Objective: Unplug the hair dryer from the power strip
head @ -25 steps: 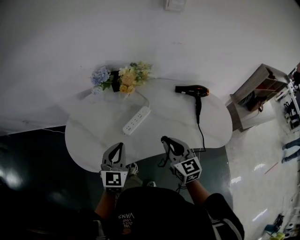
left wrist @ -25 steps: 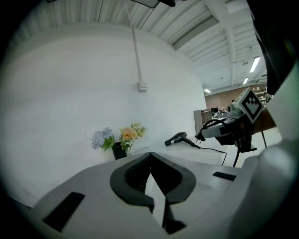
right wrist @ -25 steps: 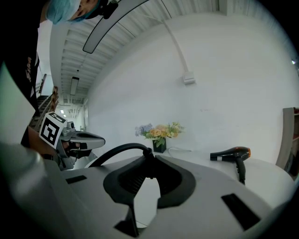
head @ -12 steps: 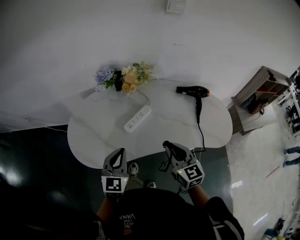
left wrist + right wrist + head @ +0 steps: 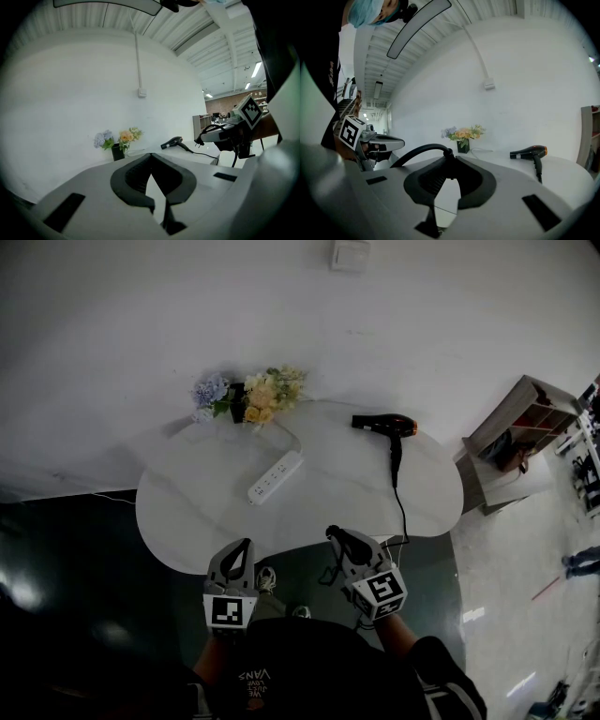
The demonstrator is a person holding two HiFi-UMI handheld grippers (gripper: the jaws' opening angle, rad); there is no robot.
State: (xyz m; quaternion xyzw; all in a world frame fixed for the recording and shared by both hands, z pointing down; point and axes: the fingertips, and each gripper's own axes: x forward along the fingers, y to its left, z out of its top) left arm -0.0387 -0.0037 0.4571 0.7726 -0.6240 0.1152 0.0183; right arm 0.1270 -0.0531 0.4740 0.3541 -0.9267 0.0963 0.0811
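Observation:
The white power strip lies on the white table with nothing plugged into it. The black and orange hair dryer rests at the table's back right, and its black cable runs over the front edge. My right gripper is off the table's front edge, shut on the dryer's black plug, whose prongs show in the left gripper view. The cable loops away from the jaw tips of the right gripper. My left gripper is level beside it, shut and holding nothing.
A small vase of flowers stands at the table's back edge against the white wall. A wooden shelf unit stands to the right of the table. Dark floor lies under both grippers.
Both grippers have drawn back a little from the table's front edge towards the person. The plug stays in the right gripper.

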